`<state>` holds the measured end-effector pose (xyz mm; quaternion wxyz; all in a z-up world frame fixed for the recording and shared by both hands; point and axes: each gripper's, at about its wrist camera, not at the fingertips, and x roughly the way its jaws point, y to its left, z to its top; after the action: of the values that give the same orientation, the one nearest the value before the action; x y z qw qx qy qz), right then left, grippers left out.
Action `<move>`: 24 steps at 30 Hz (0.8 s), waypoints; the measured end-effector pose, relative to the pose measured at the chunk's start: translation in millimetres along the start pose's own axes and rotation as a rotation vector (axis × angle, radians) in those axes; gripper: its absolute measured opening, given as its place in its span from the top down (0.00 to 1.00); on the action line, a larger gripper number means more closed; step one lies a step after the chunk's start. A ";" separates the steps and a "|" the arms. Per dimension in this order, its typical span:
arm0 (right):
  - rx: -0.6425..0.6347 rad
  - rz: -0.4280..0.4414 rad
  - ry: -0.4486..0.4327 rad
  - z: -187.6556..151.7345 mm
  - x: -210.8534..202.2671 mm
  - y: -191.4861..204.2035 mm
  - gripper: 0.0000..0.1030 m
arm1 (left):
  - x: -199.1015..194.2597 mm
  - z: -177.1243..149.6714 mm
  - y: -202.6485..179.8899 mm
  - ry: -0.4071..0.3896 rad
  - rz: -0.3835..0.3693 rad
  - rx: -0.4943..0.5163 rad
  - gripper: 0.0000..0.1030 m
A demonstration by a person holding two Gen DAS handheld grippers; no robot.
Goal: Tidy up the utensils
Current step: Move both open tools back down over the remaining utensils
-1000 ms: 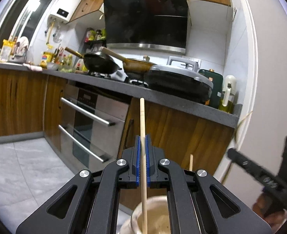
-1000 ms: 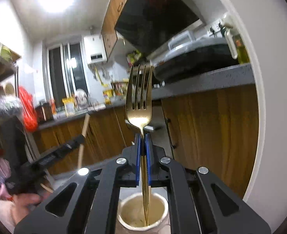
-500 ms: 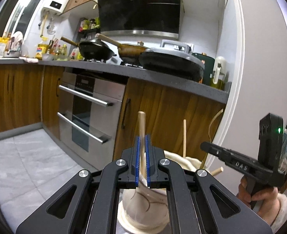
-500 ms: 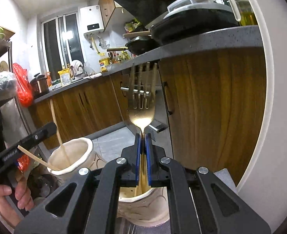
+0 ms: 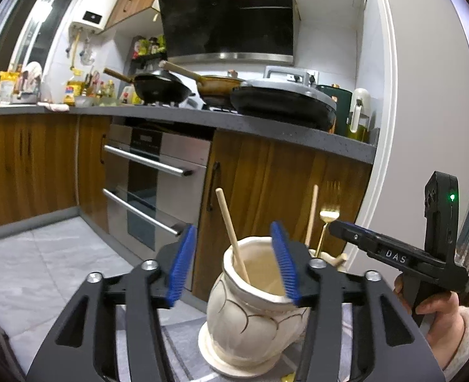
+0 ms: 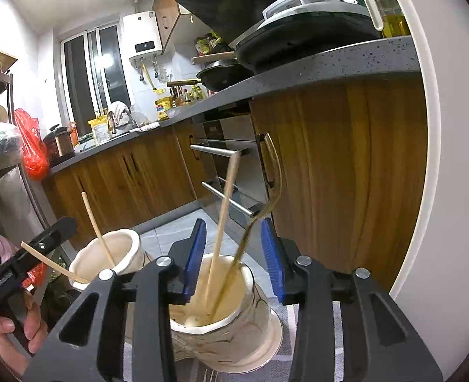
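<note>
Left claw (image 5: 232, 262) gapes wide, empty, astride a cream jar (image 5: 250, 305) holding one chopstick (image 5: 232, 235); right claw (image 6: 234, 258), marked "DAS" on its side, likewise wide and empty over a second jar (image 6: 231, 324) holding a chopstick (image 6: 223, 219) and gold fork (image 6: 259, 210). Both jars stand on a grey striped mat (image 5: 183, 347); beyond the claws, wood cabinets (image 5: 282, 187), a steel oven (image 5: 158, 184) and a grey counter (image 5: 202, 117) with pans.

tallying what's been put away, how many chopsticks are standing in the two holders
2 clearly standing: one chopstick in the left holder, one chopstick beside the gold fork in the right holder. A thin stick crosses the left holder's rim; unclear whether inside.
</note>
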<state>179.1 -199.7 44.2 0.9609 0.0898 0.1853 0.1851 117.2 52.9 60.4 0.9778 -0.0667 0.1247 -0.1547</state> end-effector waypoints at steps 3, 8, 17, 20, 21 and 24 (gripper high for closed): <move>-0.001 0.001 -0.006 -2.7 -8.8 1.2 0.49 | -12.0 -1.2 -1.7 -0.021 0.020 -0.006 0.31; -0.021 -0.020 -0.022 -8.5 -32.7 4.3 0.23 | -33.6 -5.8 -9.9 -0.030 0.066 0.007 0.10; -0.071 -0.064 -0.003 -35.4 -79.2 11.8 0.05 | -70.0 -18.4 -33.1 0.004 0.171 0.069 0.06; -0.079 -0.069 0.037 -46.9 -87.5 11.6 0.05 | -77.2 -27.2 -42.0 0.037 0.180 0.093 0.06; -0.083 -0.069 0.057 -52.5 -90.4 11.1 0.05 | -79.4 -31.2 -43.4 0.047 0.181 0.098 0.06; -0.099 -0.077 0.104 -66.4 -95.9 9.8 0.05 | -84.6 -43.4 -48.8 0.088 0.175 0.113 0.06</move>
<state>67.3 -221.1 16.8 0.9596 0.0253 0.2289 0.1616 13.8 29.9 46.0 0.9834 0.0064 0.1638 -0.0781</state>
